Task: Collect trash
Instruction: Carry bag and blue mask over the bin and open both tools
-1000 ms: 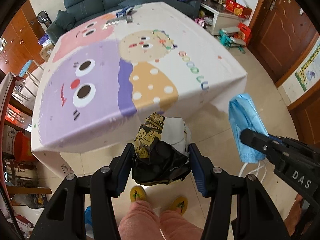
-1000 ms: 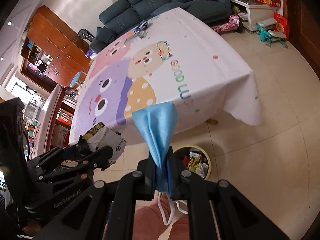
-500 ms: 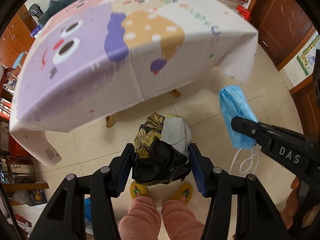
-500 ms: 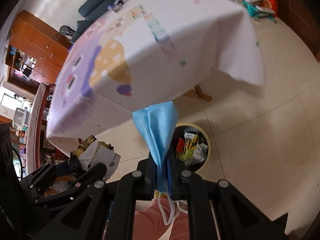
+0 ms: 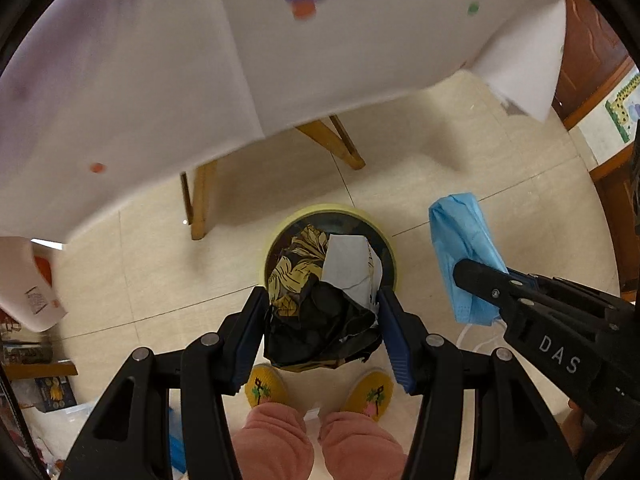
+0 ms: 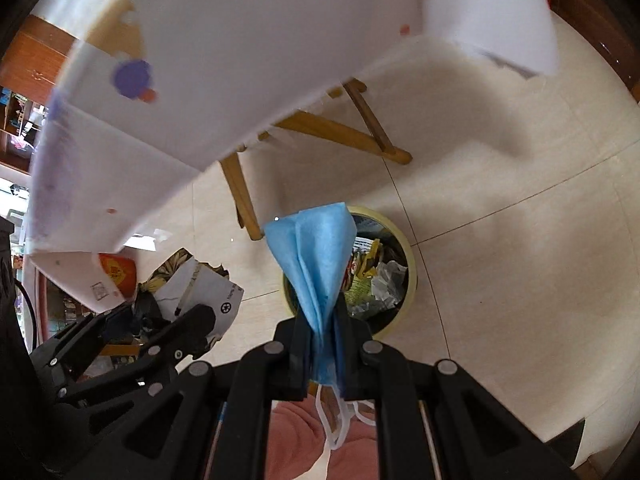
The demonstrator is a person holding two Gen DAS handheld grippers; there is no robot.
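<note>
You held both loads above the round yellow-rimmed bin (image 5: 390,248) for dropping: your left gripper (image 5: 322,320) clenched the crumpled black-and-gold wrapper wad (image 5: 320,300), your right gripper (image 6: 322,344) pinched the blue face mask (image 6: 316,256).

the left gripper (image 5: 322,320) points down toward the floor, its two blue-padded fingers (image 5: 396,340) spread apart and pressed against a crumpled wad (image 5: 320,300) between them. the right gripper (image 6: 322,344) also tilts downward, its fingers (image 6: 298,344) drawn close together and pinching a mask (image 6: 316,264). it sits to the right of the left one, at about the same height. below both are the person's pink-trousered legs (image 5: 276,440) and yellow slippers (image 5: 266,386).
</note>
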